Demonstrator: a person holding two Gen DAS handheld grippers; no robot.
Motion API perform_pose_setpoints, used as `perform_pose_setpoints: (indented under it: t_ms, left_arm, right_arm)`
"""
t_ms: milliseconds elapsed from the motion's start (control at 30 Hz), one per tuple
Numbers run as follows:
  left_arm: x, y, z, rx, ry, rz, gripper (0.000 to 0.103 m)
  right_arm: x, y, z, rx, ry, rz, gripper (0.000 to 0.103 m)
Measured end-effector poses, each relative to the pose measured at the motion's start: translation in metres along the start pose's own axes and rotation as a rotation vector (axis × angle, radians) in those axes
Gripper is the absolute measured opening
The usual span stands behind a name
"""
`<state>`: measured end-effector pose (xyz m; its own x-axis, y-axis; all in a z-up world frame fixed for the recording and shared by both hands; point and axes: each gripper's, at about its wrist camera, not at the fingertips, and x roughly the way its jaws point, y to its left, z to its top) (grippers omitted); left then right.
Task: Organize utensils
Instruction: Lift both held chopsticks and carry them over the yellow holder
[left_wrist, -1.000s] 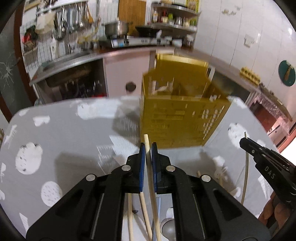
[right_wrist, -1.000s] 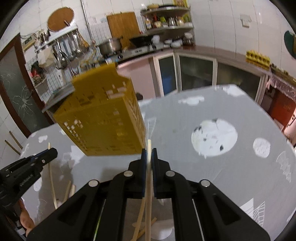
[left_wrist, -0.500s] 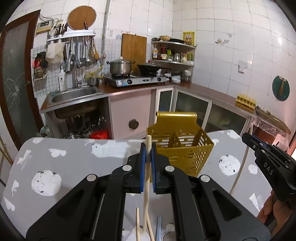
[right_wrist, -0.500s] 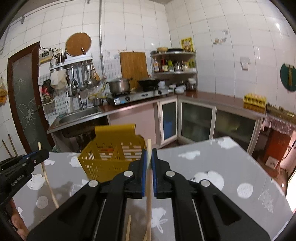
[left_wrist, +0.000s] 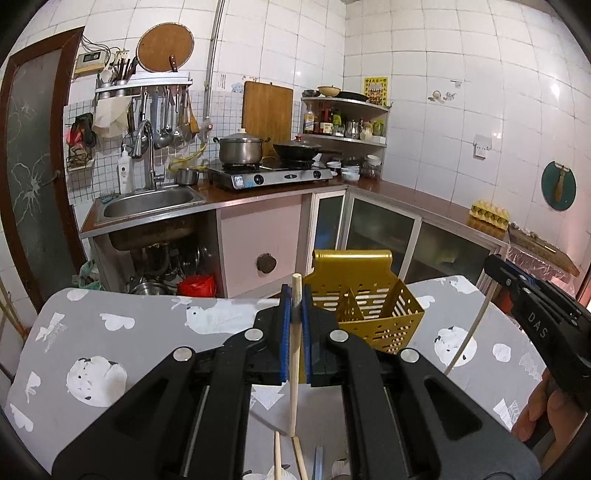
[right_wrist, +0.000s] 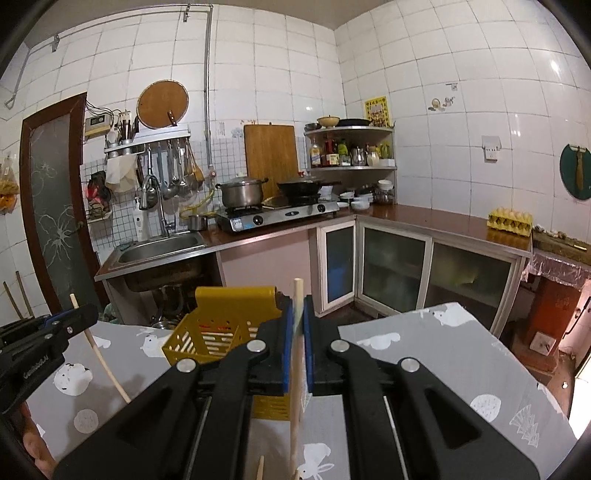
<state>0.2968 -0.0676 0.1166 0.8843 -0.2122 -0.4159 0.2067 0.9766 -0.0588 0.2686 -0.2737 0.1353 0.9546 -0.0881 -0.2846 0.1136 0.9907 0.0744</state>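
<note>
Tabletop (left_wrist: 147, 332) is grey with white animal and blob prints, the caddy (left_wrist: 364, 314) mustard-yellow with slotted walls, chopsticks (left_wrist: 294, 354) pale wood, and both black hand-held grippers have blue pads (left_wrist: 283, 332).

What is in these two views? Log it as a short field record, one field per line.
left gripper: shut on a wooden chopstick, held upright
right gripper: shut on a second chopstick, also upright
holder: yellow perforated utensil caddy, divided into compartments, standing on the table beyond both grippers
surface: grey patterned tablecloth
loose items: more chopsticks lying below the left gripper
</note>
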Motion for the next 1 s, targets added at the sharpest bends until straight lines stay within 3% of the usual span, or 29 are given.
perform_pose_setpoints:
  t_ms: [300, 700, 833, 1000]
  left_arm:
    - [-0.013, 0.002, 0.022, -0.008, -0.031, -0.021, 0.004]
    - [-0.03, -0.017, 0.106, 0.036, -0.251, -0.034, 0.004]
    - [-0.015, -0.029, 0.122, 0.05, -0.286, -0.056, 0.004]
    - [0.028, -0.034, 0.115, 0.046, -0.254, -0.07, 0.004]
  right_arm:
    - [-0.007, 0.008, 0.027, -0.033, -0.046, -0.001, 0.006]
    - [-0.001, 0.02, 0.114, -0.04, -0.175, -0.01, 0.006]
    - [0.023, 0.024, 0.128, -0.027, -0.172, -0.001, 0.006]
    - [0.064, 0.022, 0.116, 0.001, -0.128, -0.011, 0.006]
